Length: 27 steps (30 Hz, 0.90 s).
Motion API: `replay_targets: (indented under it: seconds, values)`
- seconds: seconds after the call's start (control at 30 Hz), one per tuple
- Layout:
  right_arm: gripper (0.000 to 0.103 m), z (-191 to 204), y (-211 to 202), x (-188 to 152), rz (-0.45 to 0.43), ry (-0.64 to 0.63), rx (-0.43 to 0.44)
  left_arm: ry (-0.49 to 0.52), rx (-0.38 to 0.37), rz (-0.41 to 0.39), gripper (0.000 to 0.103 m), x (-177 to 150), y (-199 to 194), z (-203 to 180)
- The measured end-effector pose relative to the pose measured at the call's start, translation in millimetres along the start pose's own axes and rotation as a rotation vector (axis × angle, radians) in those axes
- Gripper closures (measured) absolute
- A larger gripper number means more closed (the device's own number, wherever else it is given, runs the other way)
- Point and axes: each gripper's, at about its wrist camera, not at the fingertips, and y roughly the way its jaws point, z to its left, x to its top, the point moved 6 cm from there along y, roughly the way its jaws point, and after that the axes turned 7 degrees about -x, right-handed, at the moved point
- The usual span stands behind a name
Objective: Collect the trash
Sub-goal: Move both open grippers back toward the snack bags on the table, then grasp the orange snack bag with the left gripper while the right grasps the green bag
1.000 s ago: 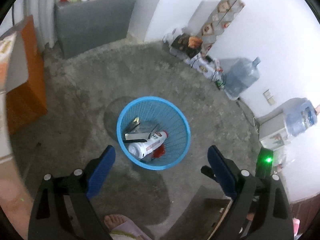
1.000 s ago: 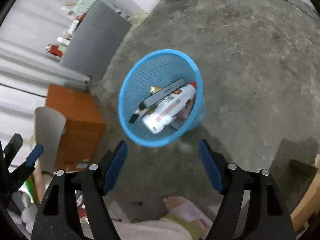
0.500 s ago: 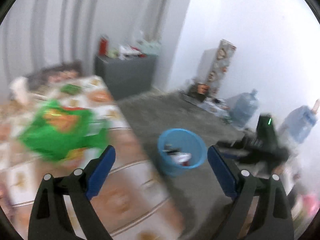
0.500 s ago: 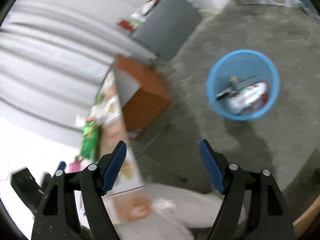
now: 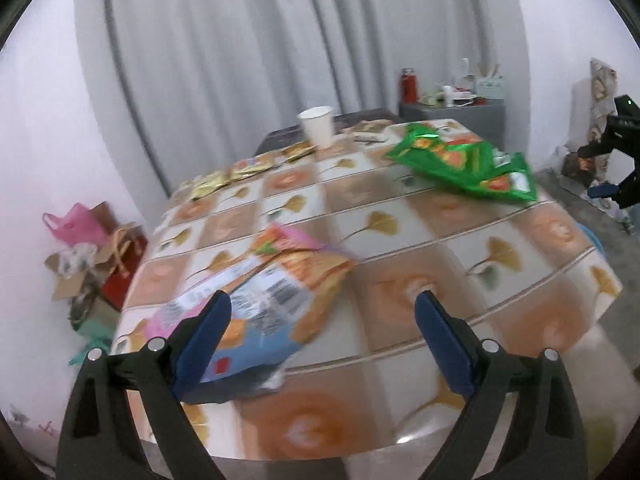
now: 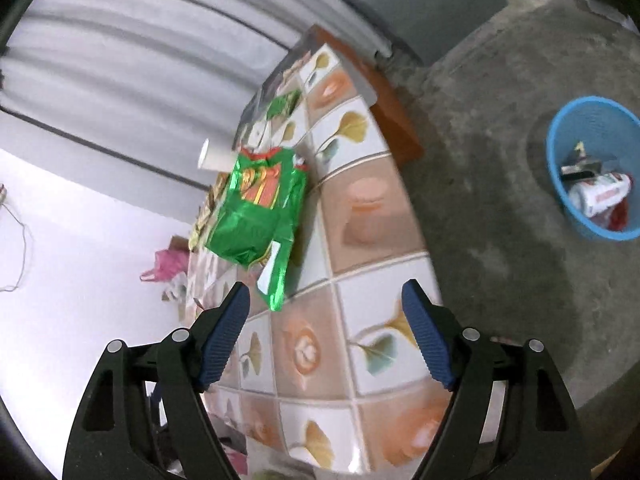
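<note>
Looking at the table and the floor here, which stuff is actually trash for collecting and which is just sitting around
Belongs to the job:
green snack bag
orange and pink snack bag
small yellow wrappers
paper cup
blue bin, already holding trash

Just lying about:
grey cabinet with its red bottle
pink plastic bag and cardboard on the floor
curtain

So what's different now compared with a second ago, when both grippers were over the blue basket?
Both grippers have swung away from the blue basket to the table. The left gripper now faces the orange snack packet, the right gripper the green bag. The right jaws have just been opening, nothing between them. Both grippers remain open and empty; the basket's contents look unchanged.
</note>
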Motion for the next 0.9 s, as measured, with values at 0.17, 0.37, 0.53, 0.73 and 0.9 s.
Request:
replay_targets:
  seconds: [0.17, 0.37, 0.53, 0.73, 0.9]
  values:
    - [0.028, 16, 31, 7, 0.026, 0.043, 0.003, 0.12, 0.036, -0.005, 0.012, 4, 32, -8]
    - [0.028, 30, 52, 13, 0.057, 0.063, 0.002, 0.274, 0.123, 0.03, 0.017, 6, 69, -19]
    - [0.028, 39, 60, 17, 0.056, 0.057, 0.004, 0.289, 0.123, 0.074, 0.035, 0, 87, -14]
    - [0.033, 48, 70, 22, 0.061, 0.047, -0.004, 0.278, 0.115, 0.084, 0.056, -2, 92, -12]
    - [0.052, 55, 82, 20, 0.077, 0.008, -0.07, 0.263, 0.096, 0.096, 0.075, -5, 95, -12]
